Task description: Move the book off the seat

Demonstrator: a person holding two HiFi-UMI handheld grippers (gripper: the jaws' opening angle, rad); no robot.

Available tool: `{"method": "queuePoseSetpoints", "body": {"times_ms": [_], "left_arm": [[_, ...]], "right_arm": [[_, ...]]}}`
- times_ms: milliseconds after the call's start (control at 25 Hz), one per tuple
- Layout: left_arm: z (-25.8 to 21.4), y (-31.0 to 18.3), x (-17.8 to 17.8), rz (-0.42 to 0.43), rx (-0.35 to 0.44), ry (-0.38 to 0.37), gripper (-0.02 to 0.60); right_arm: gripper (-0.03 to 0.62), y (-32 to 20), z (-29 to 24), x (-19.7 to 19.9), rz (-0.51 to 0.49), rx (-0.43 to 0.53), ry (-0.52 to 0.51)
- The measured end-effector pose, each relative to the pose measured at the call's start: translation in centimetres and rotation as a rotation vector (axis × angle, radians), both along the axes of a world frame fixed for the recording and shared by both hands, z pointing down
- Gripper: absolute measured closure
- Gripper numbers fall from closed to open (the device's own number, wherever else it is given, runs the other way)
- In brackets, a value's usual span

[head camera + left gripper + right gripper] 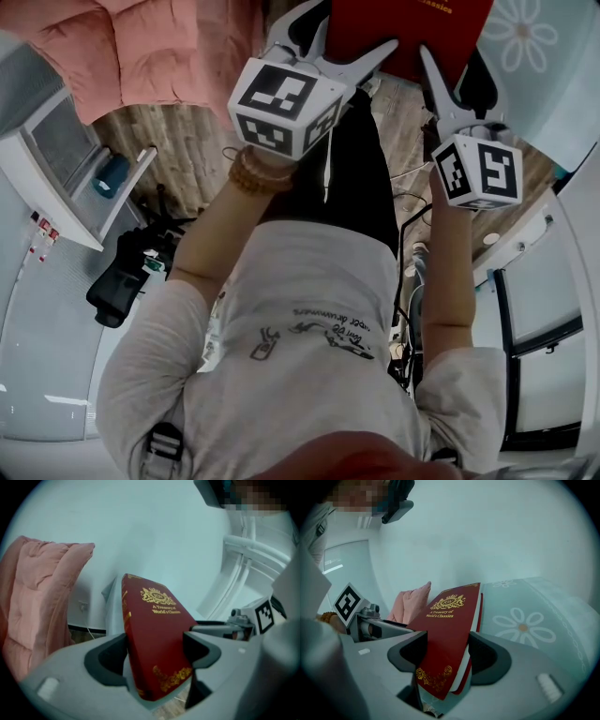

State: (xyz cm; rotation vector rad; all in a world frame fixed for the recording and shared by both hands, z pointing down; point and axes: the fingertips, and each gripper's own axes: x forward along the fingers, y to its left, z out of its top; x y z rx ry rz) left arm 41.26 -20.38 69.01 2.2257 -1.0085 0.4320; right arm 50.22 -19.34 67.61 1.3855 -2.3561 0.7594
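Observation:
A dark red hardback book [412, 28] with gold lettering is held in the air between both grippers at the top of the head view. My left gripper [349, 58] is shut on its left edge and my right gripper [433, 77] on its right edge. In the left gripper view the book [154, 634] stands tilted, spine side towards me, pinched between the dark pads of that gripper [157, 657]. The right gripper view shows the book [450, 630] with its page edges visible, clamped in the right gripper [447, 660].
A pink padded cushion [141, 47] lies at the upper left over a wooden floor [187, 150]. A pale cloth with a flower print [525, 37] is at the upper right. A white shelf unit [66, 169] and a black object [122, 281] are at the left.

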Motion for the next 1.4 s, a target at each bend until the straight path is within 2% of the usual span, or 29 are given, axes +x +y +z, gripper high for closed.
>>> {"method": "queuePoseSetpoints", "body": {"times_ms": [520,720,840,1040,1160,1320,1400], "left_arm": [[0.9,-0.2,0.3,-0.003,-0.001,-0.019,0.207],[0.5,-0.5,-0.2,0.006,0.001,-0.018,0.207],[-0.8,-0.7,-1.3,0.002,0.022,-0.04,0.209],[-5.7,-0.6,-1.3,0.021,0.073,-0.036,0.271],[-9.4,0.4,-0.3,0.066,0.103,-0.004,0.294],[-14.5,1.1,1.4,0.124,0.151,0.067,0.285],[-17.1,1.5,1.8,0.144,0.175,0.097,0.333]], "right_arm": [[0.304,-0.2,1.4,0.5,-0.005,-0.029,-0.021],[0.254,-0.8,1.1,1.6,-0.012,-0.015,0.016],[0.3,-0.9,-1.1,2.8,-0.007,0.045,0.072],[0.365,-0.4,-6.4,3.1,-0.044,0.136,0.108],[0.404,0.3,-10.0,2.4,-0.068,0.165,0.102],[0.44,0.5,-14.9,1.1,-0.109,0.223,0.086],[0.451,0.7,-17.4,0.6,-0.121,0.248,0.081]]}}
